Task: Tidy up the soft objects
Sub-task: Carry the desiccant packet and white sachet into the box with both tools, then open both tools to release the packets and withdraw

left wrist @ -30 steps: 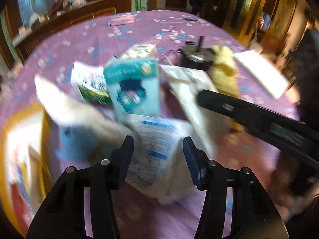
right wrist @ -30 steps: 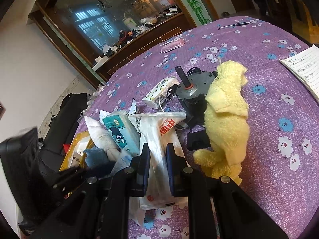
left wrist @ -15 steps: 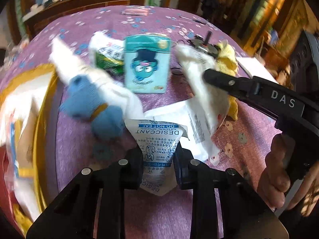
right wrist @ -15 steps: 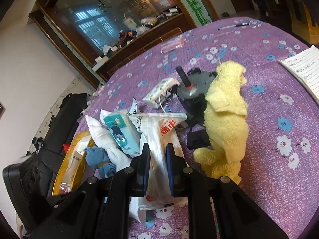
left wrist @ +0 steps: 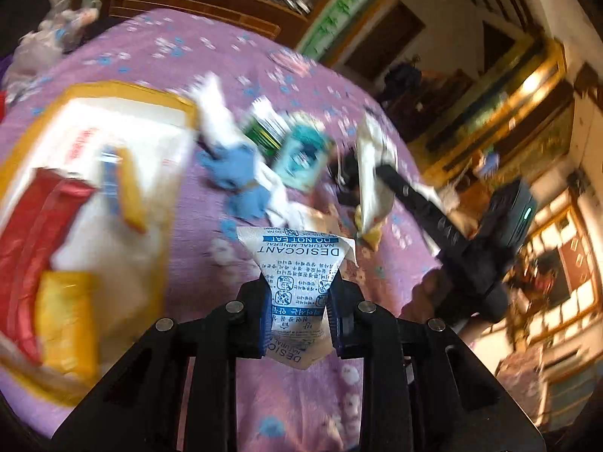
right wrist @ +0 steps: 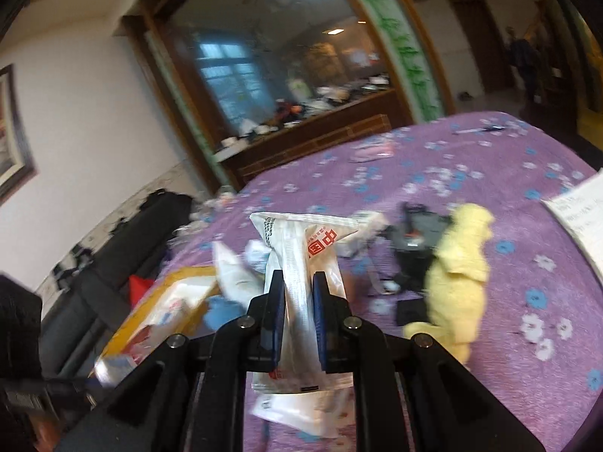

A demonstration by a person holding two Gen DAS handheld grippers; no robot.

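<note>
Left gripper (left wrist: 299, 310) pinched on a white desiccant packet (left wrist: 299, 263) with blue print, packet lifted clear above the purple flowered tablecloth (left wrist: 181, 49). Right gripper (right wrist: 296, 310) nearly closed, pads pressing a white plastic pouch (right wrist: 297, 248) with red characters — pouch raised, top end fanned out above the fingers. On the cloth: yellow plush toy (right wrist: 458, 267) just beside a dark motor part (right wrist: 418, 237); teal tissue pack (left wrist: 301, 158) and blue cloth (left wrist: 237, 173) near a yellow-rimmed tray (left wrist: 113, 88) — views blurred
</note>
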